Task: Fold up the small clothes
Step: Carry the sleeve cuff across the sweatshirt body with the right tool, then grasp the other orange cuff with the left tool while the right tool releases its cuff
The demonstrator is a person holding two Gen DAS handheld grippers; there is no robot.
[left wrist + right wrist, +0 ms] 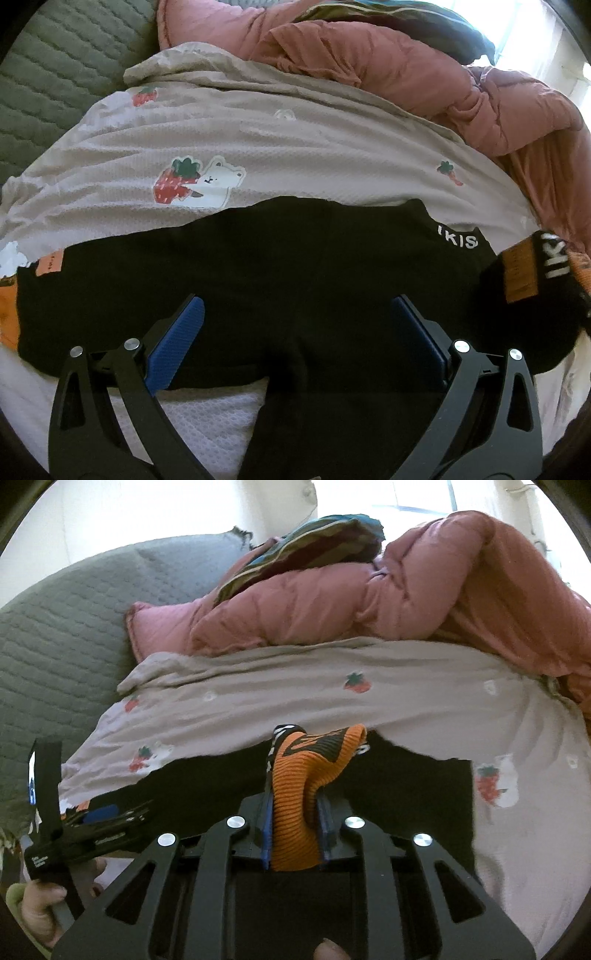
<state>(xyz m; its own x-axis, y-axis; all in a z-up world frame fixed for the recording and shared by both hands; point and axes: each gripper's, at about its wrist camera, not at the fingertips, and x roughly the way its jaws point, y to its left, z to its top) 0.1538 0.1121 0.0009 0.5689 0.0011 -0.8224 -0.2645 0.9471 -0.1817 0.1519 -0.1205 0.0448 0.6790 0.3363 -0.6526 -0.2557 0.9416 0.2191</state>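
Observation:
A black garment point(295, 251) with an orange waistband lies spread on a strawberry-print sheet. My left gripper point(297, 306) hovers low over its near half, its blue pads point(177, 339) wide apart with only flat cloth beneath them: open. The garment's right end point(532, 280), with white lettering and an orange label, is lifted and folded over. In the right wrist view my right gripper point(297, 797) is shut on the ribbed orange waistband point(295, 834), which bulges up between its pads. The black garment point(207, 786) lies below it, and the left gripper point(107, 812) shows at lower left.
The strawberry-print sheet point(295, 147) covers the bed. A bunched pink quilt point(406, 70) lies behind it, with a grey quilted cover point(55, 74) at the left. White mesh fabric point(207, 417) lies under the garment's near edge. A hand point(37, 915) holds the left gripper's handle.

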